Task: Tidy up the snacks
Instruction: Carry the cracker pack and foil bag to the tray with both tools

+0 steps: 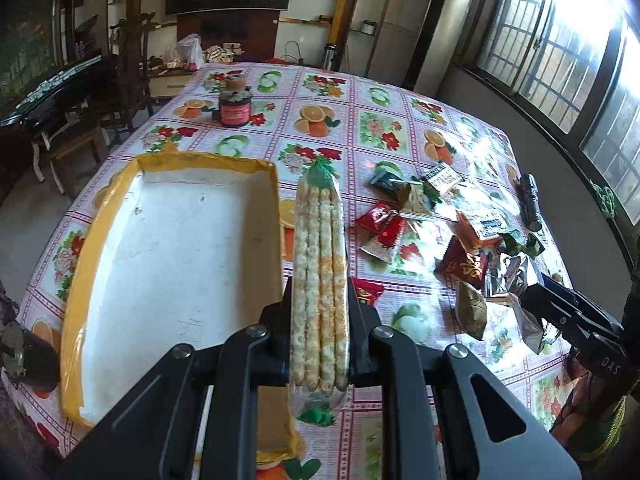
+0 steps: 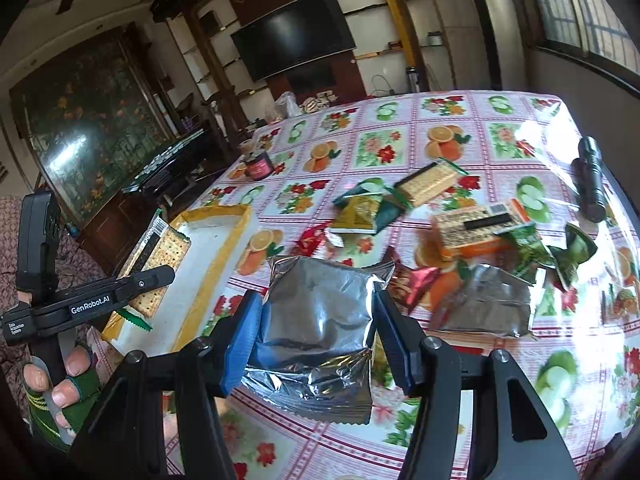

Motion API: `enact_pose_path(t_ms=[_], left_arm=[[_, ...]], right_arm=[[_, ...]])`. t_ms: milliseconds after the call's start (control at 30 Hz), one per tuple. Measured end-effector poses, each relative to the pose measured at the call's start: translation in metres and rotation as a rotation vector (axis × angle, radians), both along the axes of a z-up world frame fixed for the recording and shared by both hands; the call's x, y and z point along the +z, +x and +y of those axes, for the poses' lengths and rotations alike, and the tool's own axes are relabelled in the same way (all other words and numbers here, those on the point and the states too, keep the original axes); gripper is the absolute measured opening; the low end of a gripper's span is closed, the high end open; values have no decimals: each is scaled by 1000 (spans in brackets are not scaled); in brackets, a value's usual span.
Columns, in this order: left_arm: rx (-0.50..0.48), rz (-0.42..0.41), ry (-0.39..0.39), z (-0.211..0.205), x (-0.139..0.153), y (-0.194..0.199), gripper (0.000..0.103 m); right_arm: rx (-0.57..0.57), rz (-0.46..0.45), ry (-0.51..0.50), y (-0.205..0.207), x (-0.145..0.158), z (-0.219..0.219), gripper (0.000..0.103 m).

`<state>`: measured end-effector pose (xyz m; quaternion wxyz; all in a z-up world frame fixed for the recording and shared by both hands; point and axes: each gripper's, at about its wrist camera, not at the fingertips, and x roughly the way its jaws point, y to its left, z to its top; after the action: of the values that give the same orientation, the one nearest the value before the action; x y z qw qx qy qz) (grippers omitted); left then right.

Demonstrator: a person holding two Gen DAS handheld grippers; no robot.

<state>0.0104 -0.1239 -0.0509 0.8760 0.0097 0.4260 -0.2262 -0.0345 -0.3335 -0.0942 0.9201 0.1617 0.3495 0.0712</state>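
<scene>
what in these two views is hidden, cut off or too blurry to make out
- Left wrist view: the near corner of the white tray is covered by the left gripper, shut on the cracker pack.
- Left wrist view: the right gripper is cut off by the right edge.
- Right wrist view: the silver foil pouch in the right gripper shows no readable label.
- Right wrist view: print on the orange box is too blurred to read.

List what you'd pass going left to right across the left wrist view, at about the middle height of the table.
Yellow-rimmed white tray → cracker pack held in the left gripper → red snack packets → orange packet → black flashlight.
</scene>
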Motion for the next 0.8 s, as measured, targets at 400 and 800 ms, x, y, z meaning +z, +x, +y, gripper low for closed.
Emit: enact_pose_path(t_ms=[400, 800], left_arm=[[116, -30, 41, 57, -1, 7, 20], [169, -12, 45, 90, -9, 11, 21]], right_arm=[[111, -1, 37, 21, -1, 53, 58], [205, -14, 80, 42, 0, 97, 58]])
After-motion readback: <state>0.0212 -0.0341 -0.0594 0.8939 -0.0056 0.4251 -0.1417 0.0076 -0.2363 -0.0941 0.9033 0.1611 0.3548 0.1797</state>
